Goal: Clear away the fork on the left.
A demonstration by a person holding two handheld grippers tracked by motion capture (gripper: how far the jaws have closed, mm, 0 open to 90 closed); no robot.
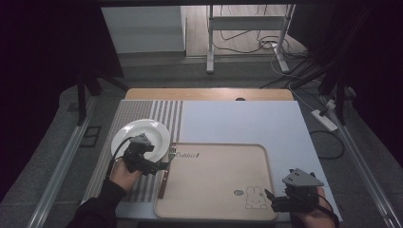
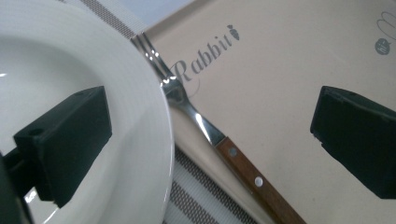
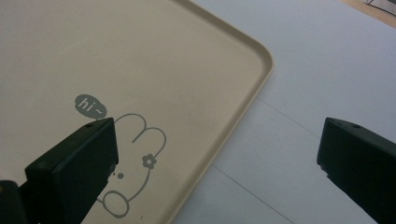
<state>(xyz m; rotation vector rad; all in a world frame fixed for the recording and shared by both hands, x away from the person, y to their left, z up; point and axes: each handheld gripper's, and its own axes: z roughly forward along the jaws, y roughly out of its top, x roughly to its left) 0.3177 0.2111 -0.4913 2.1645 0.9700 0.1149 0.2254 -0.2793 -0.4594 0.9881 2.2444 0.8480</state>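
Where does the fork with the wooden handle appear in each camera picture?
High view: the fork lies left of centre, along the tray's left edge, beside the left gripper.
Left gripper view: it runs from upper centre to the bottom edge.
Right gripper view: I see no fork here.
Shared landmark: the beige tray.

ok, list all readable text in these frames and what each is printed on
"Rabbit" with a small carrot mark, in script near the far left corner of the beige tray, beside the fork.
"hi~" in a grey speech bubble above the rabbit drawing on the tray.
A small dark round badge on the tray: too blurred to read.
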